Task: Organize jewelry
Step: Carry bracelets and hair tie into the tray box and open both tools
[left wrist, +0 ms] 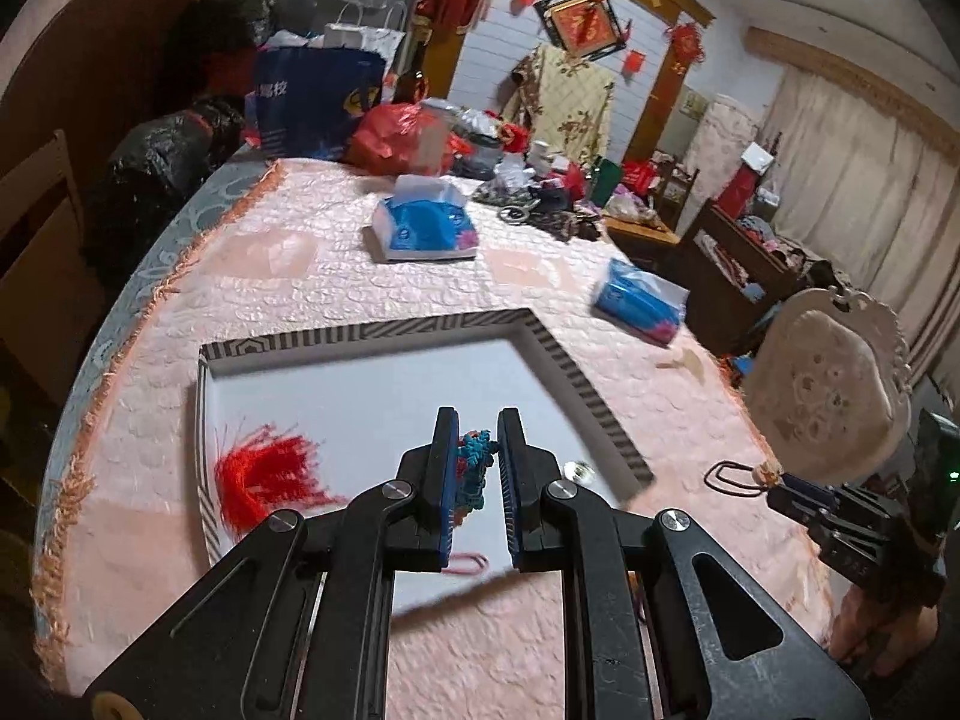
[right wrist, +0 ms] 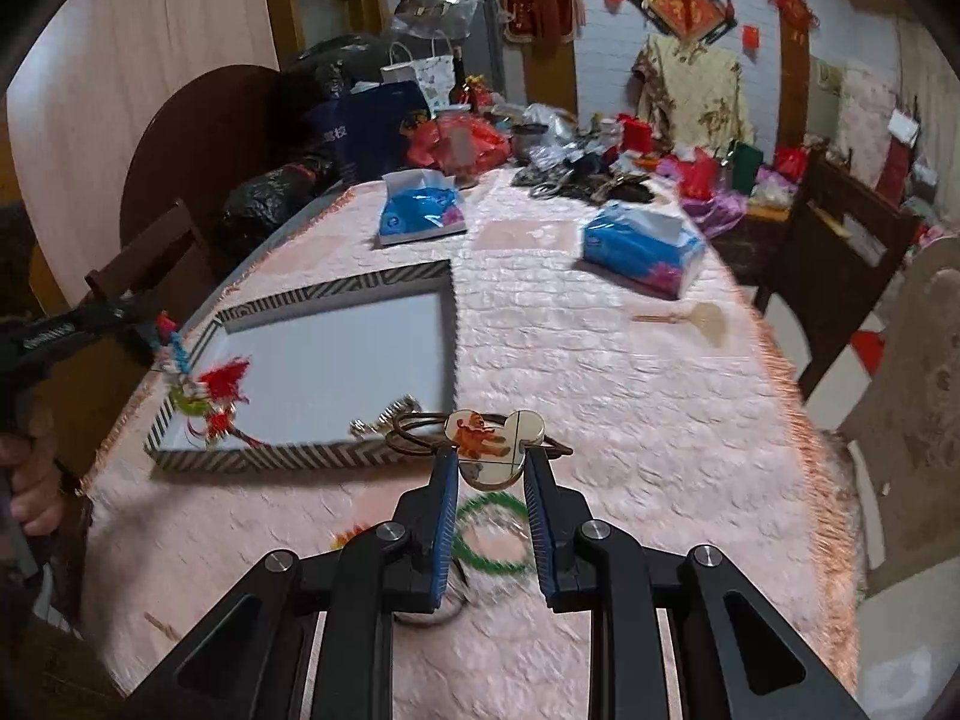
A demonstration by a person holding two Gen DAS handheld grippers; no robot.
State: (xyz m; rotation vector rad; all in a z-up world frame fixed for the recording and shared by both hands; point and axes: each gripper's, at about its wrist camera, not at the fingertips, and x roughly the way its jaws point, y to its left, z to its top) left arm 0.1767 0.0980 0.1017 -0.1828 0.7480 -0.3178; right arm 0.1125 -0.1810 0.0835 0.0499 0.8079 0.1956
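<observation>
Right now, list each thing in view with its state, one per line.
Left gripper: shut on the tassel charm.
Tassel charm: held above the tray, red tassel hanging down.
Right gripper: shut on the hair tie.
Hair tie: lifted off the table.
Tray: flat on the tablecloth.
Green bracelet: lying on the tablecloth.

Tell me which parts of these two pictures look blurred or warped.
Left wrist view: the red tassel and tray rim smear with motion, the left hand-held gripper stays sharp, and the room bows at the edges. Right wrist view: the green ring and pink tablecloth streak; the mouse-shaped charm stays crisp.
</observation>
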